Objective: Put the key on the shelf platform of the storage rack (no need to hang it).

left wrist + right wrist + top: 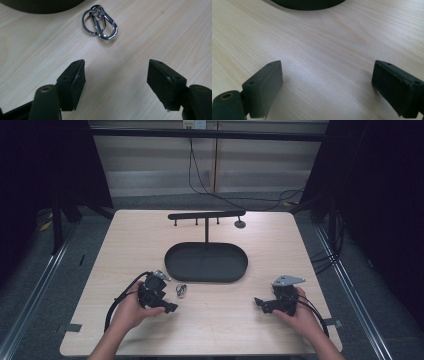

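Carabiner point(103, 23) with ring point(90, 21) flat on table point(150, 37), at twelve o'clock of left claw point(116, 80), apart from it. Left jaws wide apart, nothing between, holding nothing. Detail clear in left gripper view: shiny metal, ring threaded through the clip, tray point(42, 6) edge at eleven o'clock. From high view, same pair reduced to a small glint point(181, 290) just at three o'clock of the left claw point(170, 307), at seven o'clock of the tray point(206, 262). Also from high view: stand point(206, 215) with pegs at twelve o'clock of the tray, both hands on their tools. Right claw point(260, 303) at five o'clock of the tray; in right gripper view point(327, 87) jaws spread wide over bare wood, gripping nothing, tray rim point(307, 3) at twelve o'clock. No readable writing or brand anywhere.
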`<state>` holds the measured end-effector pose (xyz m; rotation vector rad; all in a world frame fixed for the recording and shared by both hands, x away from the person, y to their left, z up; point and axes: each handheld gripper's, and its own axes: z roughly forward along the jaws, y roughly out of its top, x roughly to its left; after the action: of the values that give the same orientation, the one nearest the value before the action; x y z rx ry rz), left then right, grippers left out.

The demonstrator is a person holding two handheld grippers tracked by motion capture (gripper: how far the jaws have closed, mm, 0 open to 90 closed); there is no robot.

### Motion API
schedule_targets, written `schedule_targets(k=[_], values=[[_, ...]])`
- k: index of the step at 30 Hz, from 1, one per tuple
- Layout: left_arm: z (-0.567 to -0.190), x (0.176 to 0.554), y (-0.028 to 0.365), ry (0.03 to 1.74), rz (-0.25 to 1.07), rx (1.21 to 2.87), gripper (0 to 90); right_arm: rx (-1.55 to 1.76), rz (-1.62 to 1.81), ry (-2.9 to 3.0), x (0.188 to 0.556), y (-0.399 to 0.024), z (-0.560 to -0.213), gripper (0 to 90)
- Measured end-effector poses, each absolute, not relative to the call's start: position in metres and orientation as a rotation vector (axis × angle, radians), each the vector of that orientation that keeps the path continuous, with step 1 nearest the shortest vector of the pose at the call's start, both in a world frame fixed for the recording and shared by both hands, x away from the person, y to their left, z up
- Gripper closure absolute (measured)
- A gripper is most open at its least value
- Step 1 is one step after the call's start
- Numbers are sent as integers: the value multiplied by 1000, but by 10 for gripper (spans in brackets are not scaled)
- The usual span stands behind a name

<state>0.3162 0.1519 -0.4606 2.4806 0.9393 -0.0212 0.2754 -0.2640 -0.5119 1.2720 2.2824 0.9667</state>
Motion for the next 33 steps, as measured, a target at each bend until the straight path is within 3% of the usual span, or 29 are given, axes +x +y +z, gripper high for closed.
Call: schedule_targets(k=[33], values=[[-461,364,117,1080,-77,2570,419,1272,966,2282,275,-264,-512,94]])
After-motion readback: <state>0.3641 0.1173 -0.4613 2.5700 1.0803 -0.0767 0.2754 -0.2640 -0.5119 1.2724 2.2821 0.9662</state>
